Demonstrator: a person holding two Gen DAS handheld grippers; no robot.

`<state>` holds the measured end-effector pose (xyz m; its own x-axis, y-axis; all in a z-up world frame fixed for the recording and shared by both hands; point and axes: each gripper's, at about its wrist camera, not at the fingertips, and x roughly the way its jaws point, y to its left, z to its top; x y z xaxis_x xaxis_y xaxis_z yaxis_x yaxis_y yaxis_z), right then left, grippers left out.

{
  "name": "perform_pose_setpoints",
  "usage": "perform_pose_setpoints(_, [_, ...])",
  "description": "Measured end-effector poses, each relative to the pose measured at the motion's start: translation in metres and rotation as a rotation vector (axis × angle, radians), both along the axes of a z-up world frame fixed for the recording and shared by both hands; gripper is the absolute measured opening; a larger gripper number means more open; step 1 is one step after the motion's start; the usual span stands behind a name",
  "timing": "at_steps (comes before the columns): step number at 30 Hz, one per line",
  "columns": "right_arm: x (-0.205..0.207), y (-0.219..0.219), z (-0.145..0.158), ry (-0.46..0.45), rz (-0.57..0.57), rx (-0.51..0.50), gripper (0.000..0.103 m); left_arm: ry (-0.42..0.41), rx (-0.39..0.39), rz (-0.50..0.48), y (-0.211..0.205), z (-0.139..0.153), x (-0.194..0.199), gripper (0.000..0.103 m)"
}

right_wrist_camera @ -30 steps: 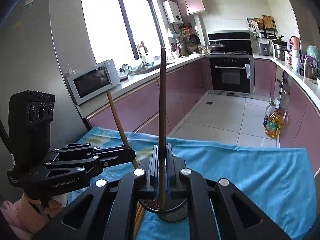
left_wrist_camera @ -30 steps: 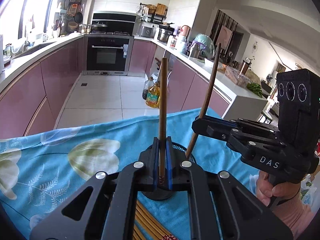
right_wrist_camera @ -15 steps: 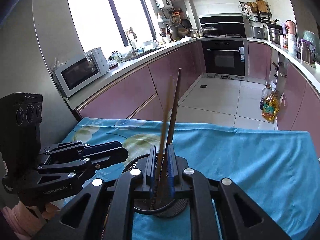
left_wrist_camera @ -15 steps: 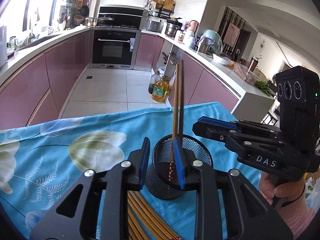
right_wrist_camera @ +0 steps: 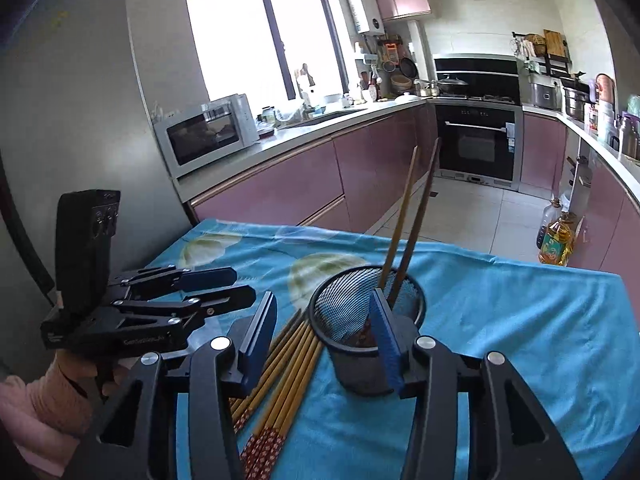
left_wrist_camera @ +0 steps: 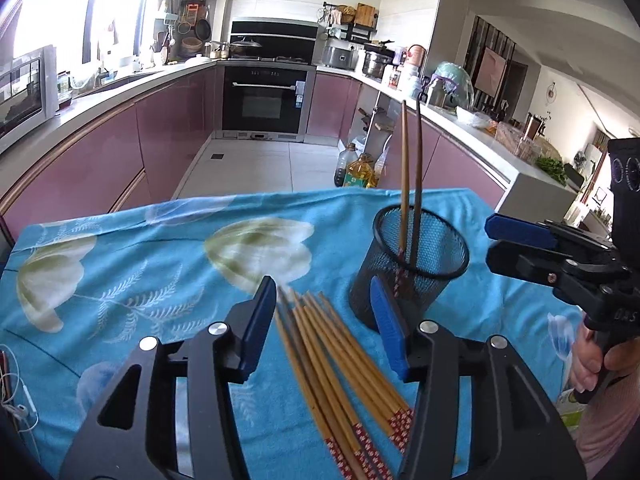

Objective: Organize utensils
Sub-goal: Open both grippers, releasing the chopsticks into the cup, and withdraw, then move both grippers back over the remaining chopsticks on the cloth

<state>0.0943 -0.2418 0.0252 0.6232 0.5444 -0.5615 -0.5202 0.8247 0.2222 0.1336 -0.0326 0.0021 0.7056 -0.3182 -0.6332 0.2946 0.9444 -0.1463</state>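
Both grippers, left (left_wrist_camera: pixel 322 320) and right (right_wrist_camera: pixel 326 332), jaws spread after just opening, pinching nothing; two chopsticks (left_wrist_camera: pixel 410 176) standing tilted in the black mesh cup (left_wrist_camera: pixel 436 240) on the blue cloth (left_wrist_camera: pixel 160 264); loose chopsticks (left_wrist_camera: pixel 332 356) lying just beside the cup

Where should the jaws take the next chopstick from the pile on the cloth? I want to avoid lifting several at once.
Probably the outermost stick of the chopsticks, at its plain tan shaft just short of the tips, where the bundle fans apart. Come from above, jaws across the stick, on the side away from the mesh cup, which crowds the other edge.
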Motion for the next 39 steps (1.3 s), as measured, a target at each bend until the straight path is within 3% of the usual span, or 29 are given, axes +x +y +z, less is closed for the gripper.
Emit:
perform_pose_setpoints(7, [-0.009, 0.020, -0.059, 0.158, 0.016, -0.074, 0.046, 0.100, 0.064, -0.001, 0.011, -0.052, -0.026, 0.049])
perform_pose_setpoints(13, [-0.012, 0.025, -0.085, 0.225, -0.016, -0.097, 0.045, 0.146, 0.076, 0.002, 0.015, -0.081, -0.036, 0.049])
perform_pose_setpoints(39, [-0.020, 0.035, -0.096, 0.210, -0.073, -0.188, 0.040, 0.177, 0.130, 0.010, 0.009, -0.094, -0.033, 0.046])
